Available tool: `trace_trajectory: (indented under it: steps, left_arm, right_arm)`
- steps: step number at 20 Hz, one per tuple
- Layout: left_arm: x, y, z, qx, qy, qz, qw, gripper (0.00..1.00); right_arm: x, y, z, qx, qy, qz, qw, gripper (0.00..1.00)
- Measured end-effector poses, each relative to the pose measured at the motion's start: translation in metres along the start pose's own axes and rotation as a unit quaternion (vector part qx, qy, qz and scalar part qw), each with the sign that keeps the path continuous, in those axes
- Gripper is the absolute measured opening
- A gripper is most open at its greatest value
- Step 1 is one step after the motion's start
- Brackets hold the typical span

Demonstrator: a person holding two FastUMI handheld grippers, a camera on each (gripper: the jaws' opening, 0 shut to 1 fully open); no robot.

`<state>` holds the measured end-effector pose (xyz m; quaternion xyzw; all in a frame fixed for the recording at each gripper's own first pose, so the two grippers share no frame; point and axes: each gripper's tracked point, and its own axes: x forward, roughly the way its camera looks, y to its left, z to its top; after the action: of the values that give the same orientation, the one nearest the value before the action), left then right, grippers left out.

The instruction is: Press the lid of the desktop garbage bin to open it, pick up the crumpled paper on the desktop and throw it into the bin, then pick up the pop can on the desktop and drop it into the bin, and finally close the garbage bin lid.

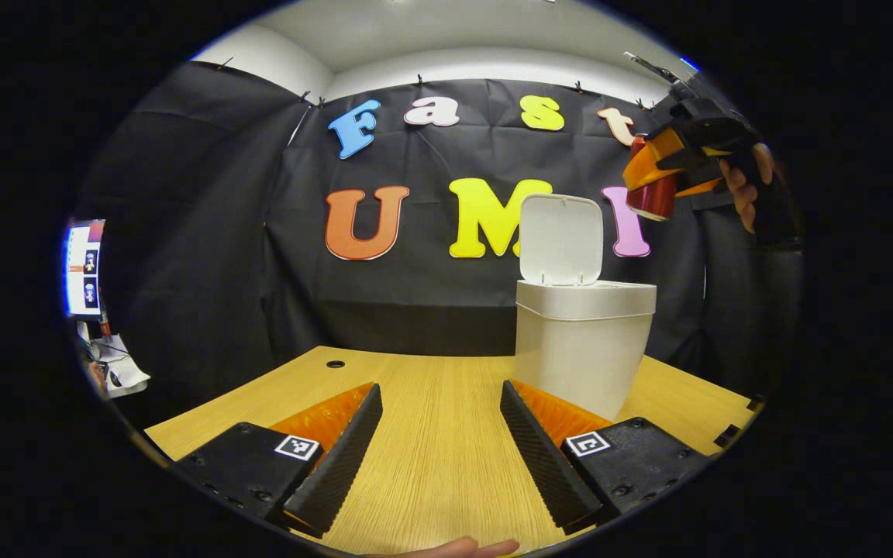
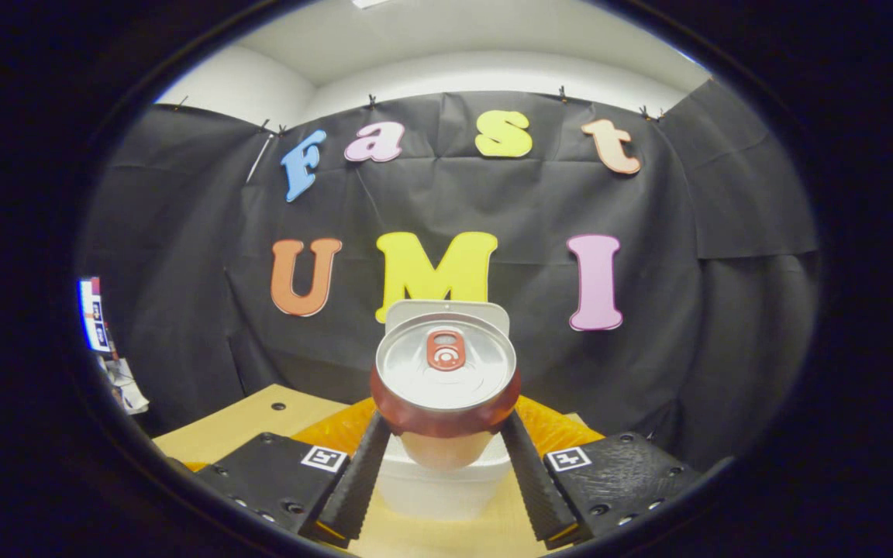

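A: Right hand-held gripper (image 2: 444,453)?
B: Clamped on can (image 2: 445,376), lower centre, raised above bin (image 1: 582,345) for drop through upright lid (image 1: 560,239).
A: Left hand-held gripper (image 1: 440,446)?
B: Spread apart, empty, low over table (image 1: 431,387).

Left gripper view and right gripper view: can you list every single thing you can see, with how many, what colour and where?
Garbage bin: one, white, standing on the table toward its right side.
Bin lid: one, white, flipped up and open at the back of the bin.
Pop can: one, red with a silver top, held in the air above the bin.
Table: one, light wood, across the lower part of the left gripper view.
Table hole: one, dark, near the far left edge.
Left gripper: one, low over the table, fingers apart, holding nothing.
Right gripper: one, fingers pressed on the can.
Hand: one, holding the right gripper.
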<state>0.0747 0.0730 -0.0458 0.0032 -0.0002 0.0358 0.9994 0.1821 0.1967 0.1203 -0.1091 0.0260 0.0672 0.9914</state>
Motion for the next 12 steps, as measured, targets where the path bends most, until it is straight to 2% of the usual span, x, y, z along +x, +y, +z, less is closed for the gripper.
trace_trajectory:
  steps: [2,3,9,12]
  left_arm:
    - [0.001,0.004,0.0,0.006,-0.001,-0.002,1.0,0.99]
    - [0.001,0.006,0.0,0.006,-0.001,-0.002,1.0,0.99]
    - [-0.001,0.005,0.005,0.015,-0.012,-0.015,1.0,0.99]
    - [0.0,0.006,0.006,0.014,-0.014,-0.013,1.0,0.99]
  right_arm:
    - [0.022,-0.011,0.008,-0.012,-0.013,-0.042,0.999,0.78]
    - [0.031,-0.011,0.01,-0.008,-0.015,-0.05,0.999,0.78]
    - [0.068,0.003,-0.016,-0.002,0.026,-0.051,0.998,0.78]
    - [0.08,0.004,-0.024,-0.017,0.032,-0.057,0.998,0.78]
